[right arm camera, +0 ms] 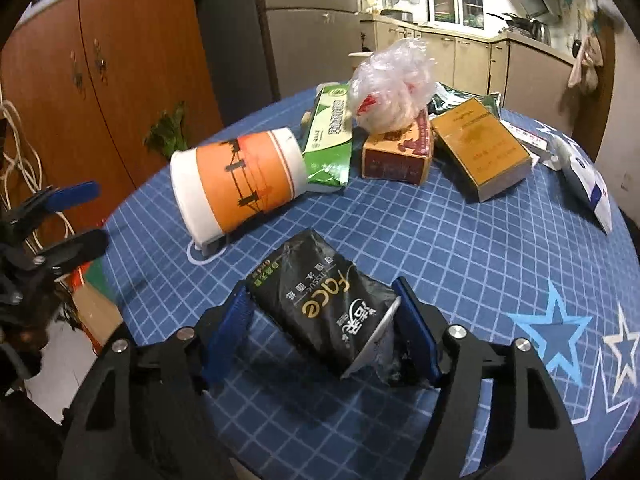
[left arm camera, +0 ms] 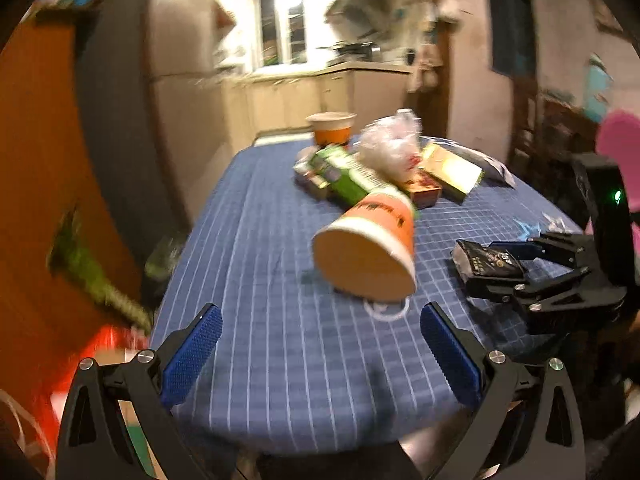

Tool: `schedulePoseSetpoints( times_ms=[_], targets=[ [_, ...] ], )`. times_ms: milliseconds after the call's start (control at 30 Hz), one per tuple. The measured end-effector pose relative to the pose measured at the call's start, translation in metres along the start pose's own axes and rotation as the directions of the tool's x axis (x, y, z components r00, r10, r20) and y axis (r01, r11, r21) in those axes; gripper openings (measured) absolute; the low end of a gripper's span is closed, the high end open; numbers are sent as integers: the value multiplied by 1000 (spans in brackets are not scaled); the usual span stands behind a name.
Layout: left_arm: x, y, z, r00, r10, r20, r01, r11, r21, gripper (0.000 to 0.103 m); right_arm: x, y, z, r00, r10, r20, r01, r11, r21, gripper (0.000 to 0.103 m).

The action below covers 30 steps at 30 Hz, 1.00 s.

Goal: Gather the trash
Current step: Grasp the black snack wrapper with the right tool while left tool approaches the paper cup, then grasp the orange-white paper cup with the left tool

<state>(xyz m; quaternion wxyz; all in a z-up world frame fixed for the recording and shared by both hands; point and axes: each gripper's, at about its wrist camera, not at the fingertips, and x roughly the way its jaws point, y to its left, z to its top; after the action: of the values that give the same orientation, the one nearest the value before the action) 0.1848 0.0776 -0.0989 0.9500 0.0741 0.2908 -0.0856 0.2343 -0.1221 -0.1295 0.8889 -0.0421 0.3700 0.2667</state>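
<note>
In the right wrist view we see our right gripper (right arm camera: 324, 320) at the bottom centre of the frame, its blue pads clamped on either side of a black tissue packet (right arm camera: 320, 304) with gold lettering, crumpled and torn open at the end nearest the camera. The packet sits over the blue checked tablecloth (right arm camera: 460, 248); we cannot tell whether it touches the cloth. Above and left of it an orange paper cup (right arm camera: 240, 182) lies on its side, its base toward the left of the frame. Its rim end meets a green tissue pack (right arm camera: 330, 140), and to the right of that a red box (right arm camera: 396, 156) carries a knotted clear plastic bag (right arm camera: 390, 84). A yellow box (right arm camera: 482, 152) lies just right of the red one, and a white pouch (right arm camera: 588, 180) lies near the right edge.

In the left wrist view, which is blurred, our left gripper (left arm camera: 320, 360) hangs at the bottom of the frame with its blue pads spread wide and nothing between them, at the near edge of the table. The same cup lies just above it, and the right gripper with the packet shows at the right edge of the frame
</note>
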Motion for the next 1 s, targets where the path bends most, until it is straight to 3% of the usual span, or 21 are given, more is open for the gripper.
schedulePoseSetpoints(
  times_ms=[100,167,300,400,433,467,633,900,1000],
  targets=[
    [22,5,10,1000,-5,-10,6,998,66,88,-17,-8,-2,999,14,37,-16,998,57,53],
    [38,14,17,999,-17,-38,20,997,77,77,-34,-13,-4,998,0,66,-6,995,102,53],
    [58,21,26,995,-83,-51,88,990,107,70,-61,-18,-14,996,0,85,-13,988,154,52],
    [78,16,28,989,-133,-69,142,978,151,53,-68,-17,-24,997,7,74,-20,984,177,52],
    [84,14,29,987,-136,-82,147,977,154,43,-70,-16,-26,997,6,72,-18,984,180,52],
    [90,13,29,984,-150,-97,164,974,156,24,-71,-15,-28,998,5,68,-17,983,181,52],
    [84,21,35,964,-256,-76,260,964,59,5,-80,-14,-33,997,-2,71,-12,980,196,52],
    [34,8,39,967,-251,-39,251,968,2,4,-100,-17,-36,994,1,108,-26,974,225,52],
    [9,-8,44,964,-264,-25,265,963,43,4,-115,-18,-40,991,-9,132,-23,971,237,52]
  ],
)
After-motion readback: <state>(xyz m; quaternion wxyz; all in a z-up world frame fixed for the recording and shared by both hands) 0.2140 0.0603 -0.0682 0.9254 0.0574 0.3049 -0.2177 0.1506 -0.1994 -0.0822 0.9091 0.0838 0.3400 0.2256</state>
